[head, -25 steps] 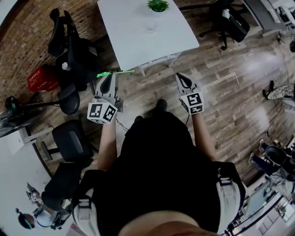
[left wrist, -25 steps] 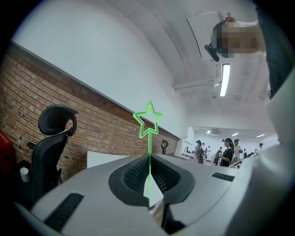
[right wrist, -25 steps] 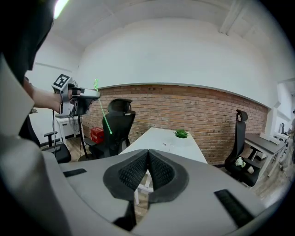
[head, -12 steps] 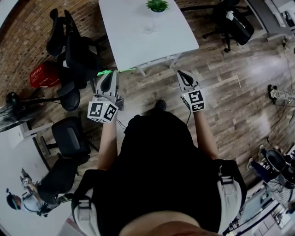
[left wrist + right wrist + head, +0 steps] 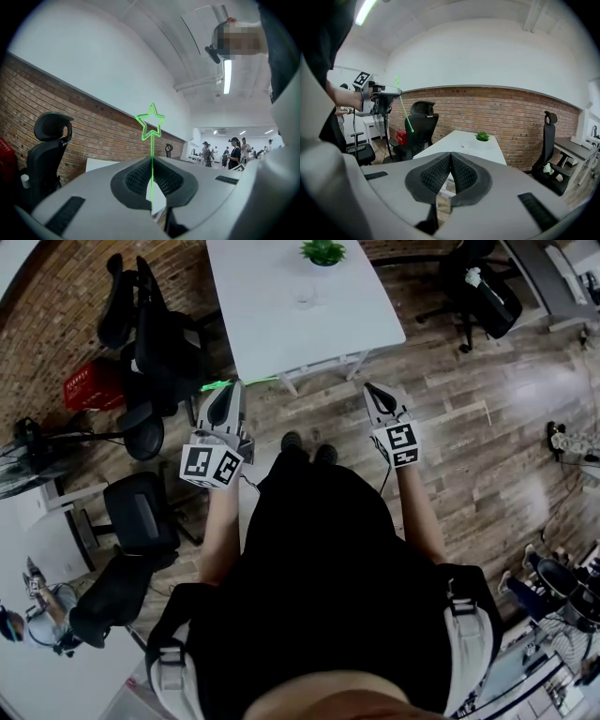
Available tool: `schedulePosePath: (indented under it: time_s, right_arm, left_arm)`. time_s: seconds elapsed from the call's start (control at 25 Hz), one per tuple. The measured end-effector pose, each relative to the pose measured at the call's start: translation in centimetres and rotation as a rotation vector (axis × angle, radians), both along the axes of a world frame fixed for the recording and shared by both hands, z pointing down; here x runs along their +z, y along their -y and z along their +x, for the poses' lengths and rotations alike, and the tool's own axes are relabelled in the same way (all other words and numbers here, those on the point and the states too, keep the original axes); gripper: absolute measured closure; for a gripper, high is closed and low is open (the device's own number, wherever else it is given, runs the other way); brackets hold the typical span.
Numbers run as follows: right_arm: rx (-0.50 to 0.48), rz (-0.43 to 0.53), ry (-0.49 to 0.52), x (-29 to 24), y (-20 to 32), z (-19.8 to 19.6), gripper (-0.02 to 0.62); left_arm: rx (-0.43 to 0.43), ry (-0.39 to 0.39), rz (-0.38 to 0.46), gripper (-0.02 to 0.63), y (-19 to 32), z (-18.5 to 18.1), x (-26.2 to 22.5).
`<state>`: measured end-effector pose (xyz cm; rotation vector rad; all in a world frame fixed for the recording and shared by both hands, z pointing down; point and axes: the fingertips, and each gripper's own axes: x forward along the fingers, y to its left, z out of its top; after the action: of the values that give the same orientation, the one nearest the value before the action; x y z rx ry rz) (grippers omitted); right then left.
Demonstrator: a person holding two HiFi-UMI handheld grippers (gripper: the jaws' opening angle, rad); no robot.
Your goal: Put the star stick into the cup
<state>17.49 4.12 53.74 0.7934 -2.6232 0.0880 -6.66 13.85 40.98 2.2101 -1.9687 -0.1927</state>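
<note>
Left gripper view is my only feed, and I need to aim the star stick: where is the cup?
Observer: The cup stands on the white table ahead, just on the person's side of a green plant.
Operator: Is the right gripper carrying anything?
Observer: No, the right gripper is shut, with nothing between its pads.
Operator: How does the stick lie from above?
Observer: The star stick lies crosswise at the left gripper's tip, over the floor, short of the table's near edge.
</note>
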Motion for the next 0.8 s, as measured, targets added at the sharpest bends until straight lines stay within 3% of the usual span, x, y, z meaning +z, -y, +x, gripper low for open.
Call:
schedulePosePath:
  time_s: [0.4, 0.8]
  right_arm:
    - [0.017, -0.003, 0.014, -0.1, 0.2, -0.2, 0.597]
    - [0.068, -0.002, 0.001, 0.9, 2.9, 0.7, 0.597]
  left_arm:
    - [-0.004, -0.012, -0.01, 0.583, 0.1, -0.3, 0.9]
    - [0.064, -0.016, 0.012, 0.583, 5.3, 0.0, 0.6]
